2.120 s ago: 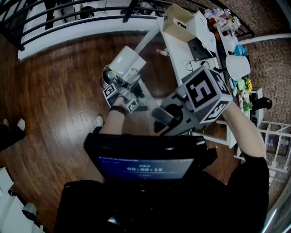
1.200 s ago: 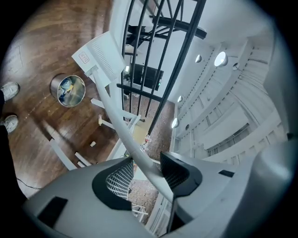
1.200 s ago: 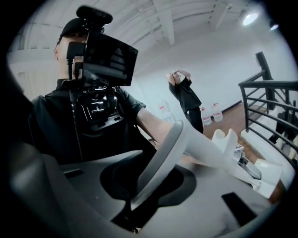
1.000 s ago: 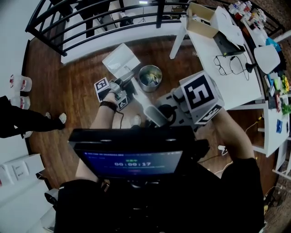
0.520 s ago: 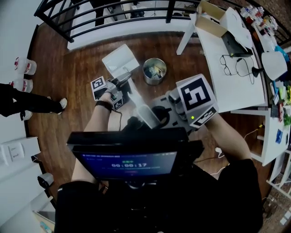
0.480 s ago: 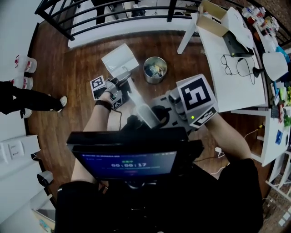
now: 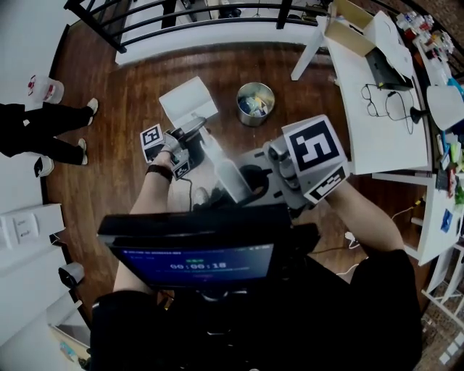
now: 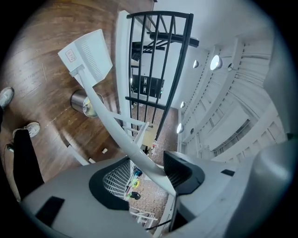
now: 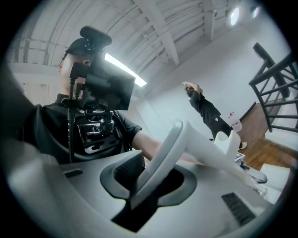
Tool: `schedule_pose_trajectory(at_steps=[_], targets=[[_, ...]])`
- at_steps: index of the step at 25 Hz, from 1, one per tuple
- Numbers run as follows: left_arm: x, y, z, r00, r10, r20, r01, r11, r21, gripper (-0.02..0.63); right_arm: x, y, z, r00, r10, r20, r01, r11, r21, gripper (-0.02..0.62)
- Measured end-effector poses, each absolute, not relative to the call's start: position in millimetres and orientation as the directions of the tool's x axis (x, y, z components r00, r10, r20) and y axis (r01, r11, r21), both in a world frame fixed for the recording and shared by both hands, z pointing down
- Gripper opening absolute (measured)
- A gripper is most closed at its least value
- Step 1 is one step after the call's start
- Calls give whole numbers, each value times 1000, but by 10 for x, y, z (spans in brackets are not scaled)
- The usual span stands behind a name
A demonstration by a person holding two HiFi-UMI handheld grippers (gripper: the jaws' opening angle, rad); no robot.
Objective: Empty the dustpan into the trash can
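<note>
The white long-handled dustpan (image 7: 188, 101) hangs over the wood floor, left of the round metal trash can (image 7: 255, 103), which has rubbish in it. My left gripper (image 7: 194, 134) is on the handle just behind the pan. In the left gripper view the handle (image 8: 139, 158) runs between the jaws of that gripper (image 8: 149, 169). It rests against one pad with a gap at the other, and the jaws have just been opening. The pan (image 8: 86, 56) and can (image 8: 84, 103) show beyond. My right gripper (image 7: 243, 181) is shut on the handle's end (image 9: 153, 162).
A white table (image 7: 377, 109) with a cardboard box, glasses and cables stands right of the can. A black railing (image 7: 203, 18) runs along the back. A person's legs (image 7: 43, 138) are at the far left. My own shoe (image 7: 199, 196) is under the handle.
The dustpan has swung off the trash can to the left, and the gap between them has widened. My left gripper went with it; my right gripper kept hold of the handle's end.
</note>
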State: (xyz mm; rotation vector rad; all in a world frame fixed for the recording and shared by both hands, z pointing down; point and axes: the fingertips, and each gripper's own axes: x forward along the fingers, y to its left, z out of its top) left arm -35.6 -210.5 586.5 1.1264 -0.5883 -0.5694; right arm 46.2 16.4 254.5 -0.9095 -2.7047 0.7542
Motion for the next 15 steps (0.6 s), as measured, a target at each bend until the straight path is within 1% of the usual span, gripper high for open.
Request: schedule_pose_trajectory(at_steps=[4,7,12,15], targets=[[-520,-2001,5885,739,-668,90,164,308,937,213,266,246,2546,-809,587,35,483,696,-532,100],[-630,-1956,5884,756,-652,59,185,299,936,214,97,259,2532,-835,549,32,446,710,-545,100],[-836,-1860,5815,790,-613,17,199,282,938,222,-232,271,2431,-883,468,-15,395,727,-562,100],[-1137,-1720,5774,810,-586,-27,218,257,942,229,-608,377,2392,-908,419,-34,363,739,-567,100]])
